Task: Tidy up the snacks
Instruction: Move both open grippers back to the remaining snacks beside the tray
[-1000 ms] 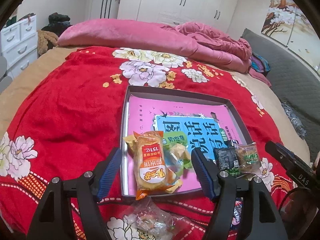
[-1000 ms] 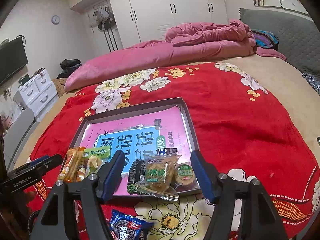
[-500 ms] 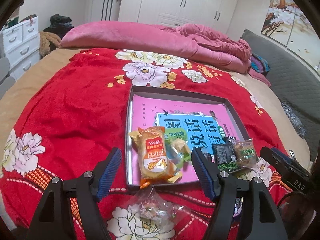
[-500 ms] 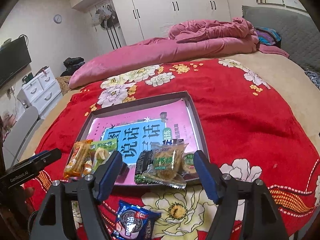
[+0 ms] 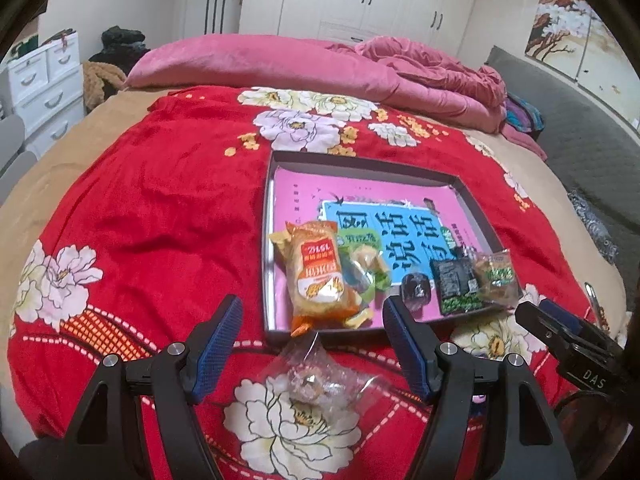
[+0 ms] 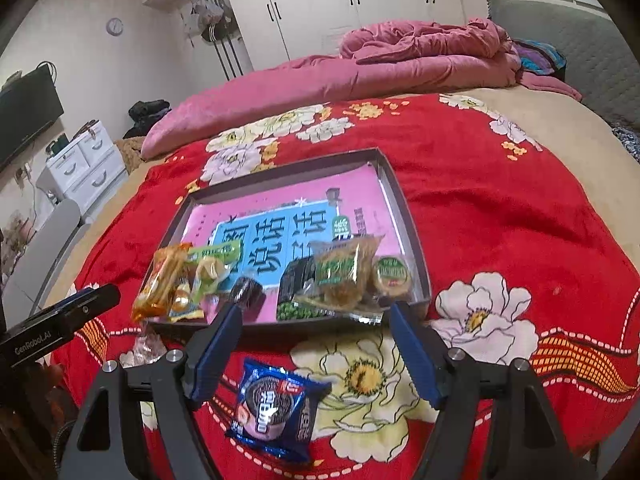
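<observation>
Shallow dark-walled cardboard tray with a pink-and-blue printed sheet in its bottom sits on the red floral blanket; it is my landmark. Along the tray's near edge: orange-yellow plastic bread packet at the near-left corner, green-wrapped snack touching it, small dark round sweet mid-edge, black-and-green pea packet, clear packet with a green label, and a round green-lidded cake at the near-right corner.

Change: the dark round sweet was not in the tray a second ago and now is, so one more snack is stowed. Both cameras have pulled back from the tray, so the blanket in front of it shows more.

Still outside the tray: clear crinkly cellophane snack packet just in front of the near-left edge, and blue glossy chocolate sandwich-cookie packet in front of the near-right part. I judge those two are next.

Left gripper jaws stand wide apart, empty, hovering above the cellophane packet without touching. Right gripper jaws are opening, nothing pressed between them; the blue cookie packet lies below the gap, apart from the pads.
</observation>
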